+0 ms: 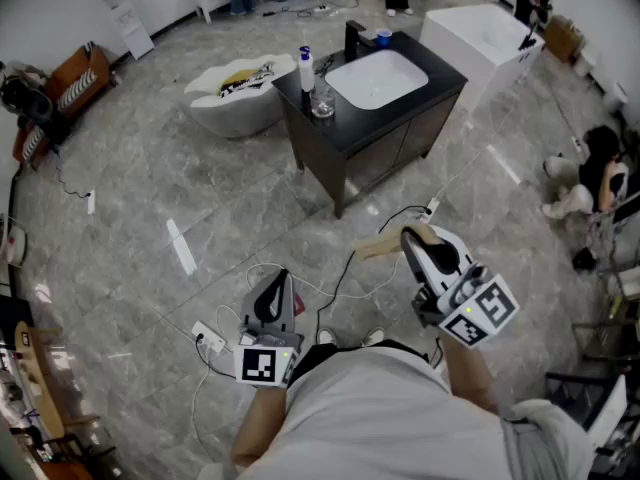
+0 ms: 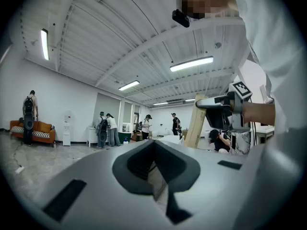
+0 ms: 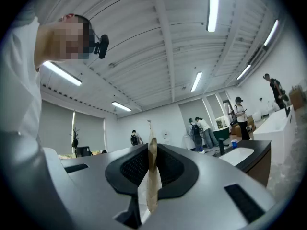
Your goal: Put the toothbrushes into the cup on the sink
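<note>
In the head view a black sink cabinet (image 1: 400, 93) with a white basin stands far ahead on the floor. A clear glass cup (image 1: 322, 102) sits at its left front corner, beside a white bottle (image 1: 306, 68). My right gripper (image 1: 408, 236) is shut on a flat tan paper packet (image 1: 375, 247), which sticks out to the left. The right gripper view shows that packet (image 3: 152, 152) edge-on, pinched between the jaws of the right gripper (image 3: 151, 176). My left gripper (image 1: 277, 280) is held low at the left, its jaws together with nothing seen between them. In its own view the left gripper (image 2: 156, 176) faces the packet (image 2: 195, 123).
A black faucet (image 1: 355, 38) and a blue cup (image 1: 383, 36) stand behind the basin. A white tub-shaped piece (image 1: 235, 93) lies left of the cabinet and a white block (image 1: 480, 33) right of it. Cables and a power strip (image 1: 210, 340) run over the floor. A person (image 1: 590, 173) sits at the right.
</note>
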`<state>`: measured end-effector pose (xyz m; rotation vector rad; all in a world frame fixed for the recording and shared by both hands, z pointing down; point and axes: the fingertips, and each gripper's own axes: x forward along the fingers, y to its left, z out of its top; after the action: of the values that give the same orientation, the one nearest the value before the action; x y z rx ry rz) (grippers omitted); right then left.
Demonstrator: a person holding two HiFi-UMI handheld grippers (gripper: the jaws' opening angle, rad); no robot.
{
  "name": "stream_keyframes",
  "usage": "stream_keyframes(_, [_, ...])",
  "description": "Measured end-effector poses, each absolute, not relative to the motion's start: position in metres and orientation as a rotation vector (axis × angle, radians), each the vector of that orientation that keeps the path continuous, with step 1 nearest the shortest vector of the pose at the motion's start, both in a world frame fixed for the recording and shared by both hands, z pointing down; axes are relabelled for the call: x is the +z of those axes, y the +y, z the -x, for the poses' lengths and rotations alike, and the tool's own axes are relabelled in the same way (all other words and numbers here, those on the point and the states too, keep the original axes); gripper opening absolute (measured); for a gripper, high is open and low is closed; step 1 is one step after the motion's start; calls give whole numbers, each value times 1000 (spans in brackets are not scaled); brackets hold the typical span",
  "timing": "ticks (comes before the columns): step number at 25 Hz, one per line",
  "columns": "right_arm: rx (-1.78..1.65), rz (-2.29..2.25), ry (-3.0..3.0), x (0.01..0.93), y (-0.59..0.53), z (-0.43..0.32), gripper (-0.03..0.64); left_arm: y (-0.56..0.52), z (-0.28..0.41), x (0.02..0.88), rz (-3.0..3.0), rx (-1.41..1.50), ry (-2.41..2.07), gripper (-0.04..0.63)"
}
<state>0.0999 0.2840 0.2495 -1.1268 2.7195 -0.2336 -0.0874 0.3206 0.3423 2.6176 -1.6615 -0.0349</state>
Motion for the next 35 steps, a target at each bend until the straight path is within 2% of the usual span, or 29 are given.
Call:
stream_keyframes(17, [30,1290,2812,259,286,-87,55,313,90,357,-2568,6,-1541,2])
stream_keyframes(35, [-20,1354,2816,272,288,-51,55,311,126,386,-2534,-32,-1460,2])
